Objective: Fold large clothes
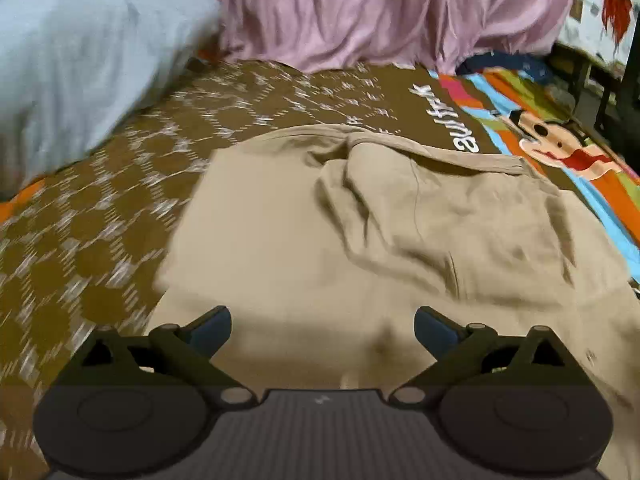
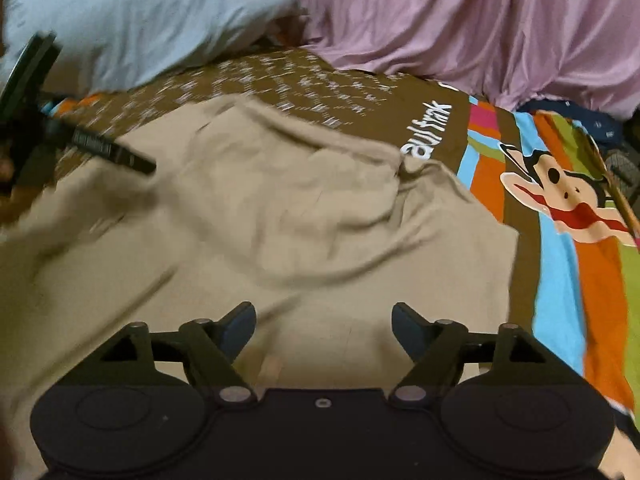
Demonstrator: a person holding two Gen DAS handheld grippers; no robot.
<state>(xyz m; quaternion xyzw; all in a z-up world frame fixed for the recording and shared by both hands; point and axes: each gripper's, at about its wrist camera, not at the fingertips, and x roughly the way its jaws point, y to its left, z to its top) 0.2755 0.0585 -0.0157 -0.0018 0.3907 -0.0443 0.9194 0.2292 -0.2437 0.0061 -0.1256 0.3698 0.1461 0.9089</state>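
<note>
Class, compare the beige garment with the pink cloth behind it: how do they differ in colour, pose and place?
The beige garment is tan; the pink cloth is pale pink. The beige garment lies spread low on the patterned bedsheet in shallow wrinkles; the pink cloth rises at the far edge in long folds. The beige garment sits nearest the cameras, the pink cloth farthest. Both are plain, unpatterned fabric.

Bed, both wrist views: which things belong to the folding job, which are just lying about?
Job:
- tan garment, crumpled on the bedsheet
- left gripper, open, empty
- right gripper, open, empty

Lying about:
- pale blue pillow
- pink cloth
- dark blue cloth
</note>
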